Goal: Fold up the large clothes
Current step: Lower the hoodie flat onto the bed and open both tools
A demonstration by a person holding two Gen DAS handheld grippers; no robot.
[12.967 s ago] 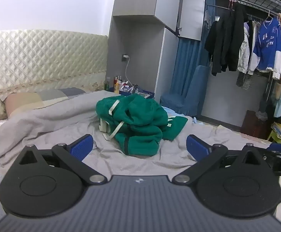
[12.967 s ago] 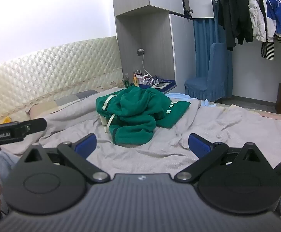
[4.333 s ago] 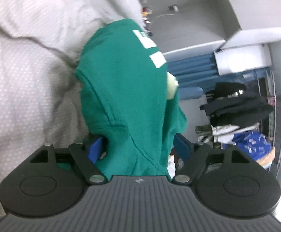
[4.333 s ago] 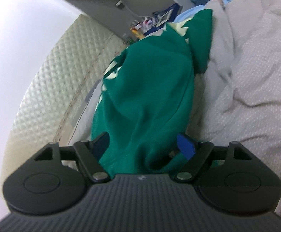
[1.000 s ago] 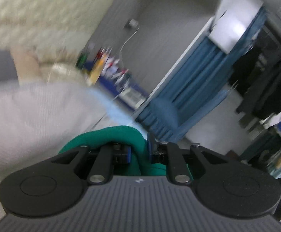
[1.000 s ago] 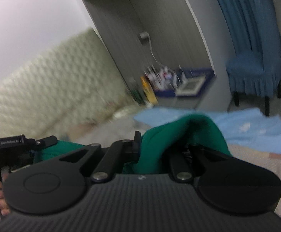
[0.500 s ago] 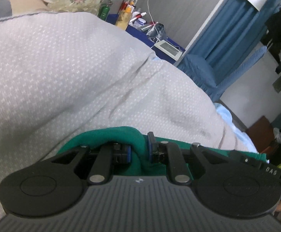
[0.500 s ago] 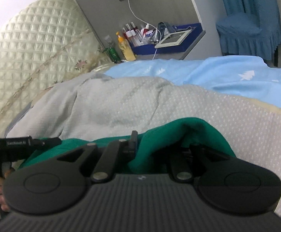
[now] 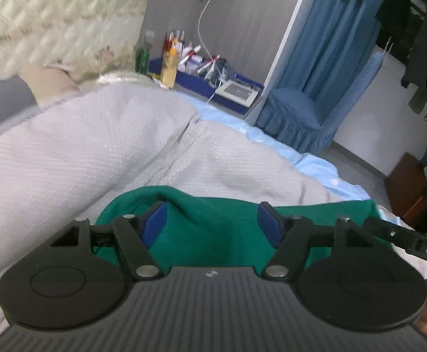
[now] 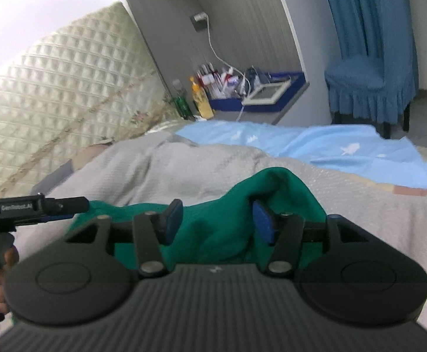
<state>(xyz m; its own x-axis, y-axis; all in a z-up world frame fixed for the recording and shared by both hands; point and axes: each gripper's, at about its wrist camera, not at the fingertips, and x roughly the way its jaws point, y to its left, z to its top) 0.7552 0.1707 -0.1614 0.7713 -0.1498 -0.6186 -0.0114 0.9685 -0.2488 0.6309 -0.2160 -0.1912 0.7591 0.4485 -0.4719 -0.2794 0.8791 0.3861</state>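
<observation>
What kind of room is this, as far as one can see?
Most likely a bedroom in a home. A bed with a grey cover stands against a quilted headboard, a bedside shelf holds bottles, and clothes hang on the far side.

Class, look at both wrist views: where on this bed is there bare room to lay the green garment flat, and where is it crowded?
Bare grey bedspread stretches beyond the green garment toward the pillow and quilted headboard. A light blue sheet borders it toward the blue chair. The bedside shelf, packed with bottles, is crowded.
</observation>
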